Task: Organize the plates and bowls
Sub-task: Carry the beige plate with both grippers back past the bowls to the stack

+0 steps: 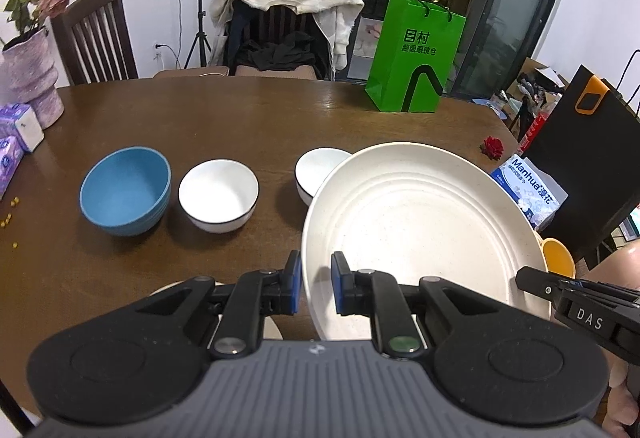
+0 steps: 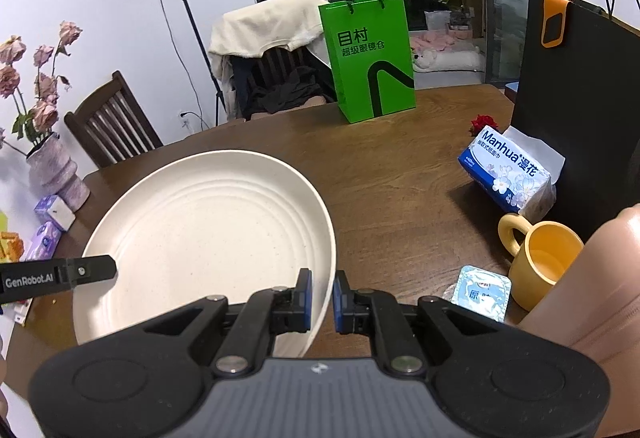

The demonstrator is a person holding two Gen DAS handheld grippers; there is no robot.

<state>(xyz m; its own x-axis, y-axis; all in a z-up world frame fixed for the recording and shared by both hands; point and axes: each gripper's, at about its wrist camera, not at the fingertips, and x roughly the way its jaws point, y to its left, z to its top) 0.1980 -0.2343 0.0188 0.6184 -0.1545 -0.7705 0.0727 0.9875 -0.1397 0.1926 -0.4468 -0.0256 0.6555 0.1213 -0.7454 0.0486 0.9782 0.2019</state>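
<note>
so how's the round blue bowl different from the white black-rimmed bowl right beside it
The round blue bowl is blue inside and out; the white black-rimmed bowl is white with a thin black line on its lip. The blue bowl looks deeper and wider, with faint ridges low on its outer wall, while the white bowl's wall is smooth. The blue bowl tips slightly leftward; the white bowl sits level. Both stand empty, mouth up, on the brown wooden table.

Two wrist cameras look steeply down along each tool, close over the counter (image 1: 240, 110), sharing the plate (image 1: 420, 222) and green bag (image 2: 370, 58).
</note>
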